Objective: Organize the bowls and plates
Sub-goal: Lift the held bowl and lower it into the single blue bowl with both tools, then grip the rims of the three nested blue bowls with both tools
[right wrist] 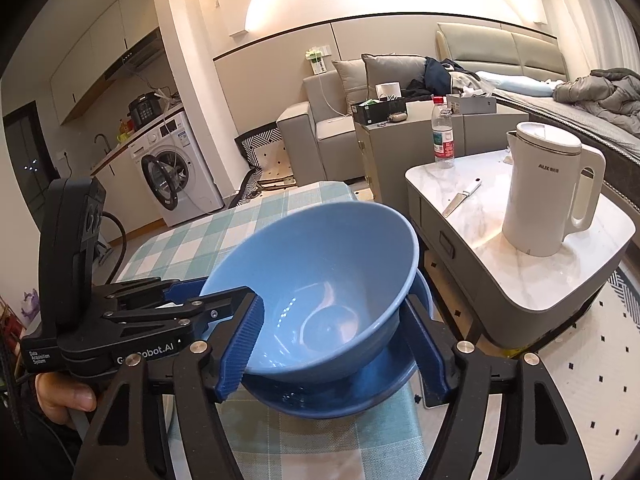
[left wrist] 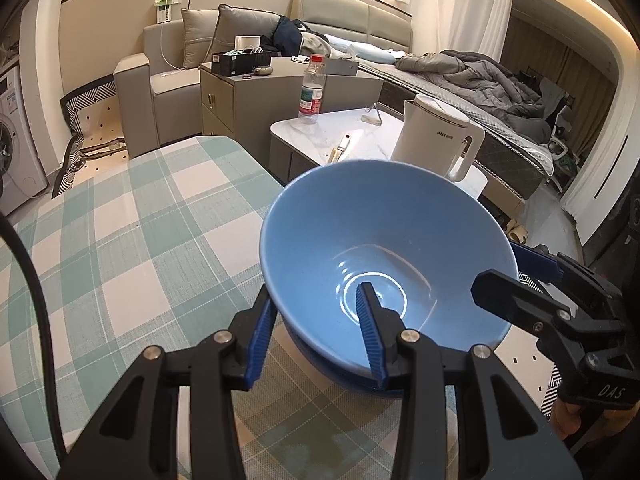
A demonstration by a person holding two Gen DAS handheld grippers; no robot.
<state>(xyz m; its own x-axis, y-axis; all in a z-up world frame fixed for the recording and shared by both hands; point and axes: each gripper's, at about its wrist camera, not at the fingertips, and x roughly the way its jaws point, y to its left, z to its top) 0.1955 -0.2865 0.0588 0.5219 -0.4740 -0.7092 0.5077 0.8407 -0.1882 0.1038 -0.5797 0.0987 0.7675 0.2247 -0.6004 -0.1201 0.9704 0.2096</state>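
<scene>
Light blue bowl (left wrist: 384, 256), round, glossy, ceramic-looking, tilted: mouth facing up and toward the left gripper (left wrist: 316, 332), far rim raised, near rim low; no long axis to speak of, being circular. Nested in a darker blue bowl (right wrist: 360, 392) that sits upright on the checked tablecloth (left wrist: 132, 240) of the surface, close to its edge on the side toward the white side table (right wrist: 520, 280). Tablecloth woven, pale green and cream squares. Left gripper pinching the light bowl's near wall: one ribbed blue pad (left wrist: 370, 328) inside the bowl over the bright ring at its bottom, the other pad outside against the wall, rim passing between them. Right gripper (right wrist: 332, 348) spread wide, straddling both bowls from the opposite side: one ribbed pad (right wrist: 240, 348) by the light bowl's rim, the other pad beside the outer wall of the stack; contact with either pad cannot be told, no squeeze visible. Gripper bodies matt black plastic with silver screws, pads blue and ridged. White kettle (right wrist: 548, 192), smooth plastic with a handle, upright on the marble-patterned side table beyond the bowls, with a clear water bottle (right wrist: 443, 140) and a knife (right wrist: 460, 198) on the same top.
</scene>
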